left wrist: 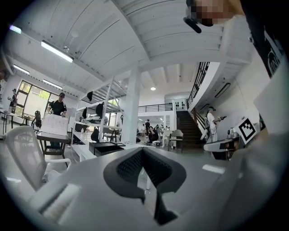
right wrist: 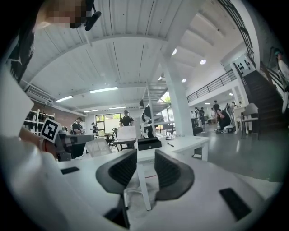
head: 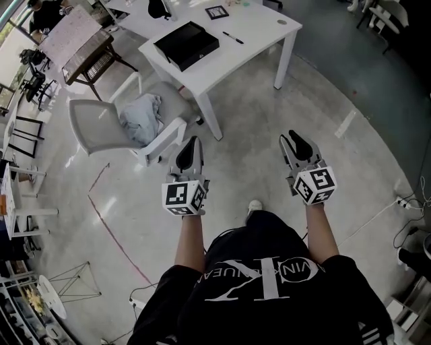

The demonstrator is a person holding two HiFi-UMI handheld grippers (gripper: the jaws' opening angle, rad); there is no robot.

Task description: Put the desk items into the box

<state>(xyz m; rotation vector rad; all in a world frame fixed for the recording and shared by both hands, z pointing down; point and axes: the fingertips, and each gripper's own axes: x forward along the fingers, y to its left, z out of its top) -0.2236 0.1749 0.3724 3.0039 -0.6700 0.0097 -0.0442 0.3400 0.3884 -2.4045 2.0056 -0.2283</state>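
Note:
An open black box [head: 186,44] lies on the white table [head: 259,30] at the top of the head view, with a black pen [head: 233,38] to its right and a small square card [head: 217,12] behind it. Both grippers hang over the bare floor, well short of the table. My left gripper [head: 189,149] has its jaws closed together and holds nothing. My right gripper [head: 295,143] has a narrow gap between its pads and is empty. The left gripper view shows the box [left wrist: 106,146] beyond the left gripper [left wrist: 143,153]. The right gripper view has the box [right wrist: 149,143] and pen [right wrist: 170,144] past the right gripper [right wrist: 145,159].
A grey chair [head: 101,128] with a pale cloth [head: 143,116] on its seat stands left of the table's near corner. Another desk with papers [head: 81,37] is at the far left. Cables [head: 409,202] lie on the floor at the right. People stand in the background.

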